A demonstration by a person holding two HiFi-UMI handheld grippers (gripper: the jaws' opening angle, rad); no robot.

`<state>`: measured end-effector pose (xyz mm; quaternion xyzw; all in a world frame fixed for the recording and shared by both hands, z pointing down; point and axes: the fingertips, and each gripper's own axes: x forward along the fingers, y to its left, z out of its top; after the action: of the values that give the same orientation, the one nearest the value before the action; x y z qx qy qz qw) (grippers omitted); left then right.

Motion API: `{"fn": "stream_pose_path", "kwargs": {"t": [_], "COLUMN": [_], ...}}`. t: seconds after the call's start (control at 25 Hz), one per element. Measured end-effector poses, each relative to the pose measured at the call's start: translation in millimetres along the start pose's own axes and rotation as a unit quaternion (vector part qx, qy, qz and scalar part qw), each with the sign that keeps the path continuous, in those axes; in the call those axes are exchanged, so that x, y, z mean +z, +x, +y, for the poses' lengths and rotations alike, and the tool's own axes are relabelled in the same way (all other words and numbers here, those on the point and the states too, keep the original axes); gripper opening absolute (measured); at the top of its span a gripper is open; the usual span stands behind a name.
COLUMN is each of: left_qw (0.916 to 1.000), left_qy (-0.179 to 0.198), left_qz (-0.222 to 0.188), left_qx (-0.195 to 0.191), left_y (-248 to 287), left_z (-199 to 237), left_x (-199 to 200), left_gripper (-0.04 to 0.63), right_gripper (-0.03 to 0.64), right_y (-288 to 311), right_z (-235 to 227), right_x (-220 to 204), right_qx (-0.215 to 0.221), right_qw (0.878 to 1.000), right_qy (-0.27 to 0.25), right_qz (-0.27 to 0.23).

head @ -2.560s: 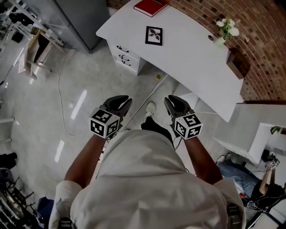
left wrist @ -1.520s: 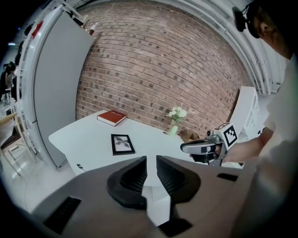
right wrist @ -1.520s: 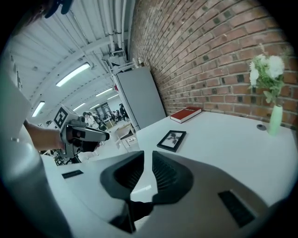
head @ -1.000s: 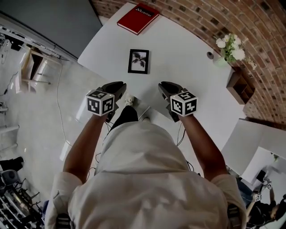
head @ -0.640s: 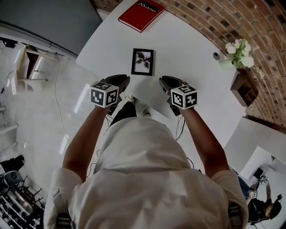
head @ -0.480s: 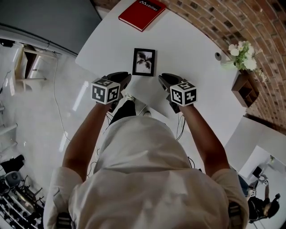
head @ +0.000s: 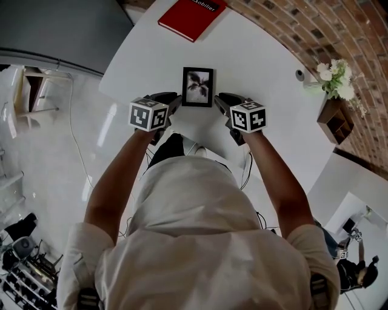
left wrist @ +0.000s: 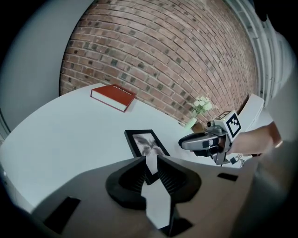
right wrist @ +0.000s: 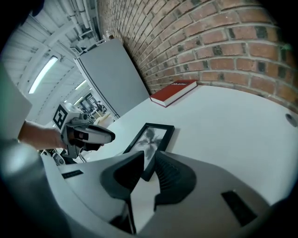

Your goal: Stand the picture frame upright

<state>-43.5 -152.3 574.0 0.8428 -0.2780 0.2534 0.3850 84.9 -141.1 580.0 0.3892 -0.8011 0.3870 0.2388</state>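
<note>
A black picture frame with a leaf print lies flat on the white table. My left gripper hovers just off the frame's lower left corner and my right gripper just off its lower right. In the left gripper view the frame lies beyond the left gripper, whose jaws have just been opening with nothing between them. The right gripper view shows the frame ahead of the right gripper, open and empty as well.
A red book lies at the table's far edge beyond the frame. White flowers in a small vase and a wooden box stand at the right by the brick wall. The table's near edge runs under my wrists.
The person has come up to the table. Both grippers have moved forward and down over its near edge and now flank the frame's lower corners. The frame has not moved.
</note>
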Motion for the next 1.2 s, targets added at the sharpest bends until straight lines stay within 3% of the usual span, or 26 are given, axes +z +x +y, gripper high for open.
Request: {"fn": "stream_pose_path", "kwargs": {"t": [0.48, 1.2], "left_qw": [0.9981, 0.9924], "left_qy": [-0.023, -0.059], "left_qz": [0.055, 0.099], "left_qx": [-0.016, -0.044], "left_y": [42, 67], "left_z": [31, 36], "left_x": [3, 1], "left_gripper": [0.089, 0.086], "right_gripper": [0.067, 0.067], "right_y": [41, 65], "right_z": [-23, -33], "right_x": [6, 10], "right_qx": [-0.011, 0.029], "right_qw": [0.999, 0.994], "right_qy": [0.023, 0.078], "right_qz": [0.036, 0.071]}}
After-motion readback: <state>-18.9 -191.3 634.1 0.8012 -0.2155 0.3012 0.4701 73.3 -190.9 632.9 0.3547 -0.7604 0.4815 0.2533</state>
